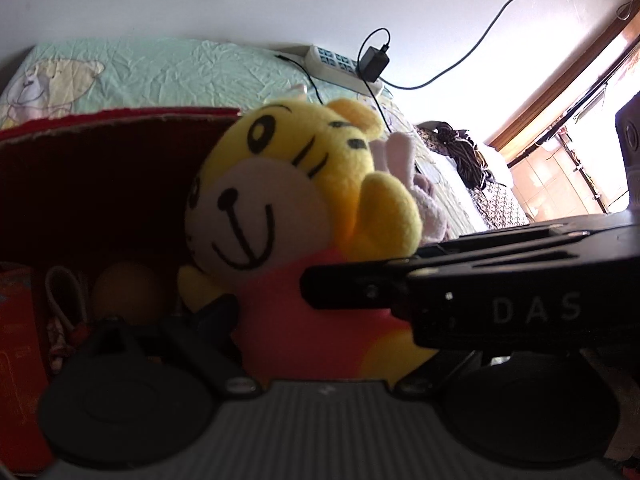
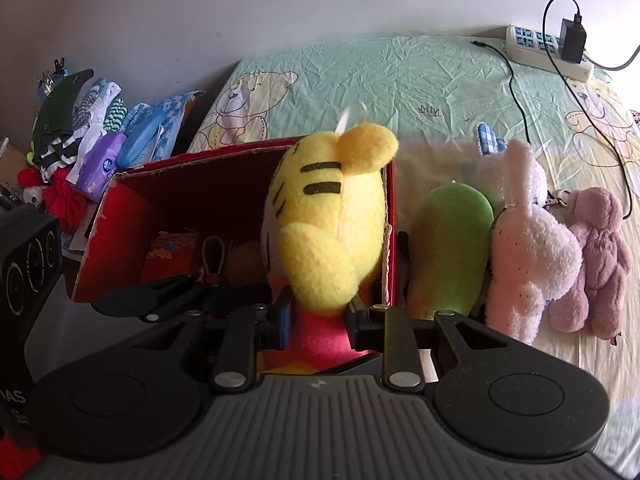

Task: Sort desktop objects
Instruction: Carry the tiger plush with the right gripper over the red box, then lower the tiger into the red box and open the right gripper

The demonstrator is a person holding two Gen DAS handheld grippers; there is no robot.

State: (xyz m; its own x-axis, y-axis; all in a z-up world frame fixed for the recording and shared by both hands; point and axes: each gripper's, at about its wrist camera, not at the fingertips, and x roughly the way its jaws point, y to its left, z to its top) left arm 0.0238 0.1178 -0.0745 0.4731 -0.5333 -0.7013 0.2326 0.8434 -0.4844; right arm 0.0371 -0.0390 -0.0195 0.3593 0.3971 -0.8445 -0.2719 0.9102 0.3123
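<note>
One yellow plush tiger (image 2: 332,220) in a red shirt: fuzzy fleece, black stitched stripes, rounded ears. It stands upright at the right edge of one red cardboard box (image 2: 120,216), which is open-topped with frayed rims. Right claw (image 2: 318,316) grips the tiger's red body, pads pressing both sides. Left claw (image 1: 264,312) stands wide; whether its pads touch the tiger I cannot tell. At 3 o'clock of the box, three more plush toys lie on the crinkled mint bedsheet (image 2: 400,76): one smooth green (image 2: 456,236), one shaggy white (image 2: 528,248), one mauve (image 2: 600,256). One white power strip (image 2: 536,46) at 1 o'clock.
</note>
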